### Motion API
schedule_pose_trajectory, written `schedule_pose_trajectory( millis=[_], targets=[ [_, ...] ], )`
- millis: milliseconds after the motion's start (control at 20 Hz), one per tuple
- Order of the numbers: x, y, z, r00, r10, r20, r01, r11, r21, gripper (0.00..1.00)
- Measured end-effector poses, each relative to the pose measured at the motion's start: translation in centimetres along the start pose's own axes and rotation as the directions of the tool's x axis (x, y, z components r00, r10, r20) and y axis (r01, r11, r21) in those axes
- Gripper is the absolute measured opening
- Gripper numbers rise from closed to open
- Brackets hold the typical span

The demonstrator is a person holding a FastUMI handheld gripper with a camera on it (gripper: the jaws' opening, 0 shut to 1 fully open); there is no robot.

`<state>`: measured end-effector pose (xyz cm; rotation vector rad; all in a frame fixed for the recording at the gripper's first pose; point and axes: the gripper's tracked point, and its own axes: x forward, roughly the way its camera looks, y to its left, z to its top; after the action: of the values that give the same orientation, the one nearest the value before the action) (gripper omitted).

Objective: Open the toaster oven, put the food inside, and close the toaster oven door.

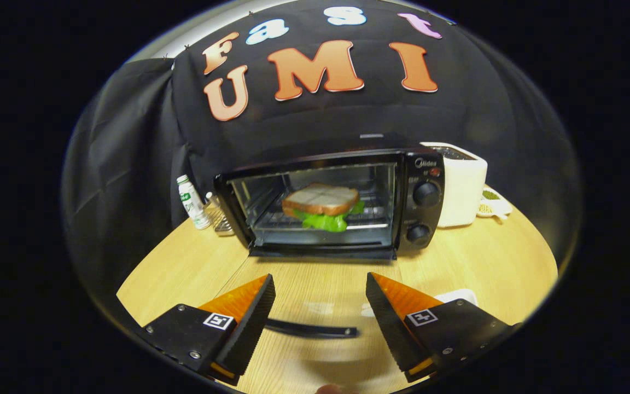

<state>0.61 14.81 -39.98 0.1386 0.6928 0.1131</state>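
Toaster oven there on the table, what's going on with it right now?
The toaster oven stands open, its glass door folded down flat toward the gripper. A sandwich with lettuce already sits on the rack inside. The hand-held gripper hovers open above the lowered door, its handle between the fingers, nothing gripped. Closing the door remains.

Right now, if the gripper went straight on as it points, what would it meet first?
Probably the white-bread lettuce sandwich inside the open black toaster oven; its black door handle sits low between the gripper's open jaws. Depth unclear.
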Motion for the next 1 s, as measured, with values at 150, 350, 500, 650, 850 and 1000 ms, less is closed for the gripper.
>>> schedule_pose_trajectory(
  millis=[150,350,500,650,850,1000],
  targets=[
    [-0.7,-0.4,-2.1,0.999,0.007,-0.037,-0.007,1.0,-0.003,0.99],
    [-2.1,-0.5,-4.2,0.998,0.015,-0.061,-0.017,0.999,-0.035,0.99],
    [-2.4,-0.5,-6.1,0.996,0.011,-0.092,-0.016,0.998,-0.063,0.99],
    [-2.1,-0.5,-8.1,0.991,0.016,-0.135,-0.027,0.997,-0.078,0.99],
    [-0.5,-0.8,-9.7,0.984,-0.001,-0.181,-0.014,0.997,-0.081,0.99],
    [0.6,-0.9,-10.2,0.981,-0.02,-0.192,-0.003,0.993,-0.115,0.99]
  ],
)
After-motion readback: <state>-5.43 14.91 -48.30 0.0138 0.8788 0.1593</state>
